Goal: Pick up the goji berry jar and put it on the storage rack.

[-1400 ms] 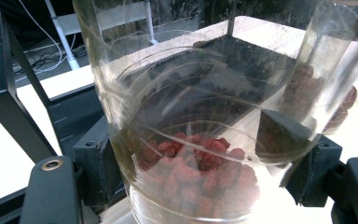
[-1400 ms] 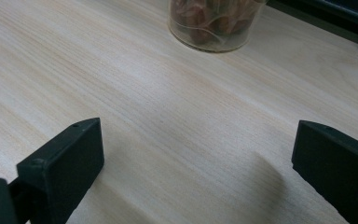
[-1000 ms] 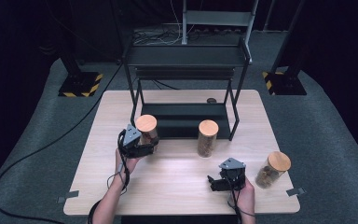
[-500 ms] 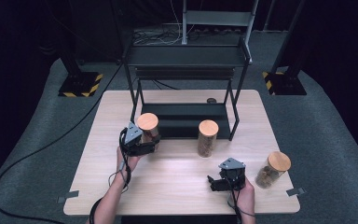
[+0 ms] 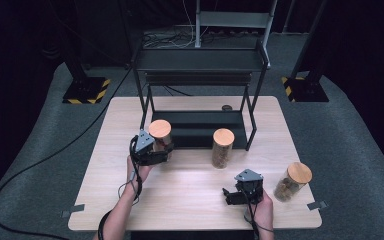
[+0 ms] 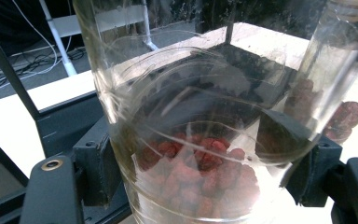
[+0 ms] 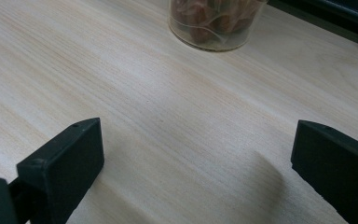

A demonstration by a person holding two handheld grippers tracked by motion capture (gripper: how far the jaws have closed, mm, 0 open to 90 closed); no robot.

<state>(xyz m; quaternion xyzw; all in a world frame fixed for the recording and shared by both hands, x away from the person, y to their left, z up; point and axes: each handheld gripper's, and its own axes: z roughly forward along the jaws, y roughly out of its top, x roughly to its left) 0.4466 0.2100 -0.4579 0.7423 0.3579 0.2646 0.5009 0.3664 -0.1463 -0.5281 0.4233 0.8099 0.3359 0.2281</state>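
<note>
My left gripper [image 5: 156,151] is shut on a glass jar [image 5: 160,134] with a cork lid, which stands by the front left leg of the black rack. In the left gripper view the jar [image 6: 191,140], part filled with reddish dried pieces, sits between the two black jaws of that gripper [image 6: 200,177], which press its sides. My right gripper [image 5: 232,195] is near the table's front edge, open. Its jaws [image 7: 196,158] stand wide apart over bare wood, with the base of a second jar [image 7: 214,23] farther ahead.
A black two-level rack [image 5: 200,65] stands at the back of the wooden table [image 5: 190,205]. The second cork-lidded jar [image 5: 223,148] is in front of it and a third [image 5: 293,181] at the right front. A small dark round thing [image 5: 226,107] lies behind the rack.
</note>
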